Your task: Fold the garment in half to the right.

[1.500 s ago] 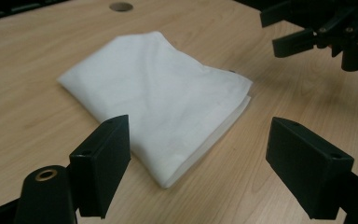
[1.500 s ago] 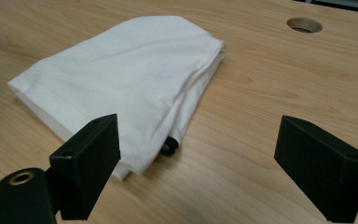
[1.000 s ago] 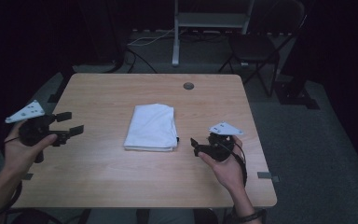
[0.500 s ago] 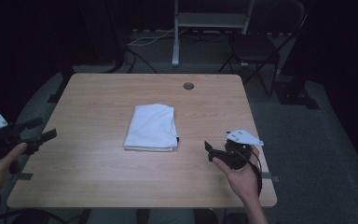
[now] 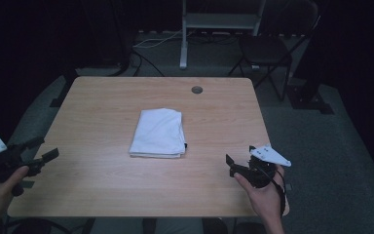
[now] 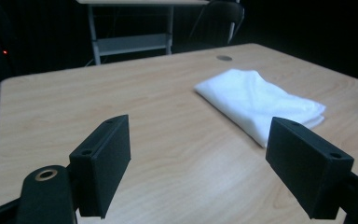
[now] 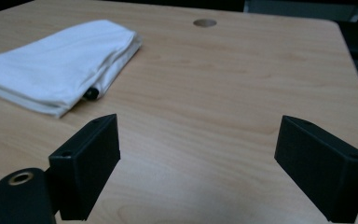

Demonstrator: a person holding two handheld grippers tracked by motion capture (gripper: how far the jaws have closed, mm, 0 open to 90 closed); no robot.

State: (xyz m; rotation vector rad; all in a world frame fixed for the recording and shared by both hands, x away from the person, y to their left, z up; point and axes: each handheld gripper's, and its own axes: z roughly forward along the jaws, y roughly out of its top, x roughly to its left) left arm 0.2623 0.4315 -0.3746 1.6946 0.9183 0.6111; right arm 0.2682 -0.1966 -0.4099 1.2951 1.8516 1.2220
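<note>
A folded white cloth (image 5: 158, 132) lies in the middle of the wooden table (image 5: 102, 97). A small dark bit pokes out at the cloth's near right corner (image 7: 91, 93). My left gripper (image 5: 46, 147) hovers open at the table's left front edge, well left of the cloth (image 6: 261, 100). My right gripper (image 5: 231, 165) hovers open over the front right part of the table, right of and nearer than the cloth (image 7: 60, 65). In the gripper views, the left gripper (image 6: 198, 140) and the right gripper (image 7: 198, 135) each have their jaws wide apart with only bare table between them.
A round cable hole (image 5: 196, 89) sits near the table's far edge. Beyond the table stand a dark chair (image 5: 268, 48) and a white metal frame (image 5: 219, 19), with cables on the grey floor. The surroundings are dark.
Both grippers have drawn back from the cloth: the left one moved left to the table's edge, the right one moved right and nearer the front. The cloth has not moved.
</note>
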